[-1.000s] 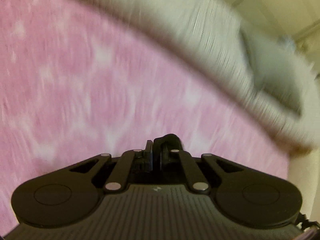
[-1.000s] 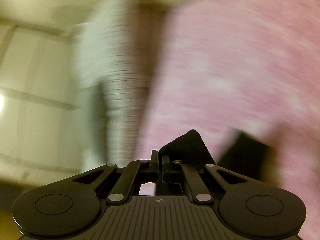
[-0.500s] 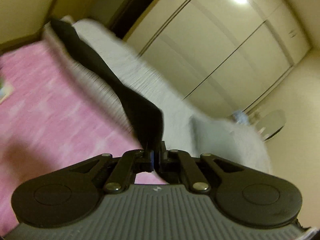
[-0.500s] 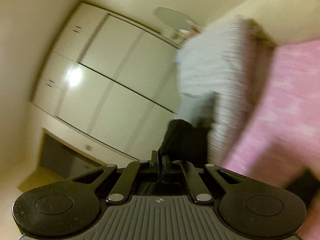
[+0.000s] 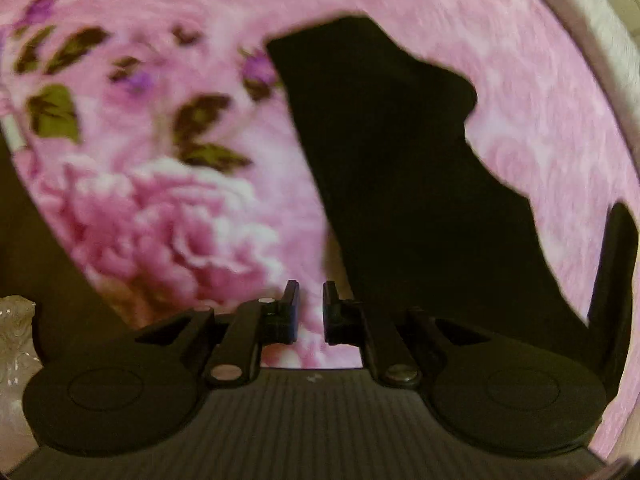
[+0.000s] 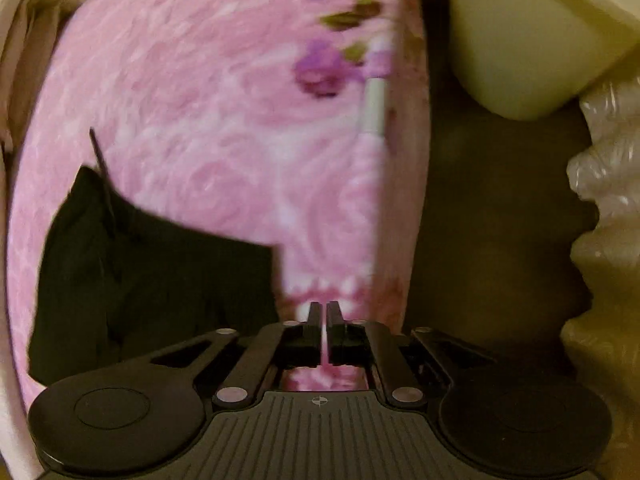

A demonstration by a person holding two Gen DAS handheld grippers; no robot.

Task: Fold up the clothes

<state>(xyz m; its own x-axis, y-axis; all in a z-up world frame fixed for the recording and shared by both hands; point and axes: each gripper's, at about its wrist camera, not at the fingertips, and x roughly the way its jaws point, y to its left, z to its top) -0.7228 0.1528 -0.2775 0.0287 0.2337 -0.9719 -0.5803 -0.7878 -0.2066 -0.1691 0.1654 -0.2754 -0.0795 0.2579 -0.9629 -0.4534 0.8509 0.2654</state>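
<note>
Judging by its limp folds, we expect the black garment on the pink blanket to be light, soft and floppy. We would pinch its edge or corners. Both the left tool and right tool are opening, nothing between their jaws.

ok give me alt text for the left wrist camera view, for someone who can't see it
A black garment lies flat on a pink floral blanket, seen from above. The left tongs point down at the blanket just beside the garment's near edge, jaws opening with nothing between them. A white textured object shows at the lower left edge.
</note>
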